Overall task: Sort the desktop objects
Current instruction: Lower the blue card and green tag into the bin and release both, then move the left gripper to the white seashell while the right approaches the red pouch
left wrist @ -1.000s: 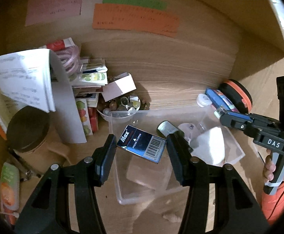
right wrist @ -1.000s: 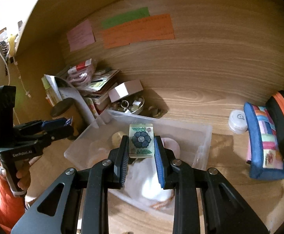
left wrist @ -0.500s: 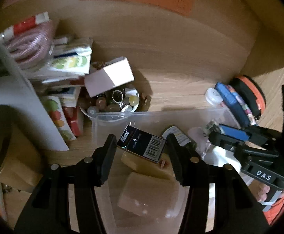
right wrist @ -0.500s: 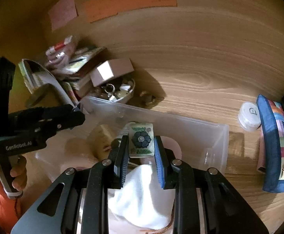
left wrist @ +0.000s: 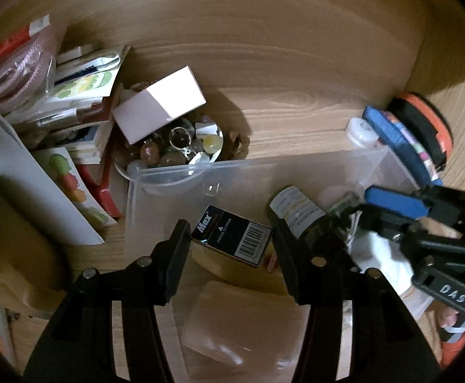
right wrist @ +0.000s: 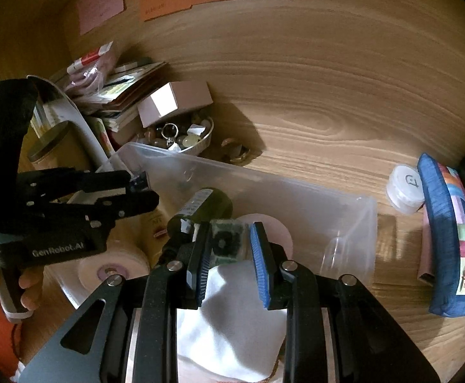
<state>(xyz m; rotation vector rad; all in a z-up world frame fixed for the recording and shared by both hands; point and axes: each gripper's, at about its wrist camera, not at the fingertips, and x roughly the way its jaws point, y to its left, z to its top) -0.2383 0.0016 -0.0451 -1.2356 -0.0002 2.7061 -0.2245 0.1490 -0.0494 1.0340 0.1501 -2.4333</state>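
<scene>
A clear plastic bin (left wrist: 181, 178) lies on the wooden desk and also shows in the right wrist view (right wrist: 344, 210). My left gripper (left wrist: 231, 242) is shut on a dark "Max" box (left wrist: 232, 234) and holds it over the bin's left part. My right gripper (right wrist: 229, 242) is inside the bin with its jaws spread. A small flower-patterned card (right wrist: 227, 242) rests against its left finger with a gap to the right one. Below it lie a white cloth (right wrist: 232, 322), a dark bottle (right wrist: 207, 206) and a pink round thing (right wrist: 277, 228).
A bowl of trinkets (left wrist: 175, 150) with a white box (left wrist: 159, 102) on it stands behind the bin. Books and packets (left wrist: 72, 95) are stacked at the left. A white round jar (right wrist: 405, 188) and a blue patchwork pouch (right wrist: 449, 236) lie to the right.
Both grippers moved down into the bin. The right gripper's jaws opened and no longer clamp the flower card. The left gripper still holds the Max box.
</scene>
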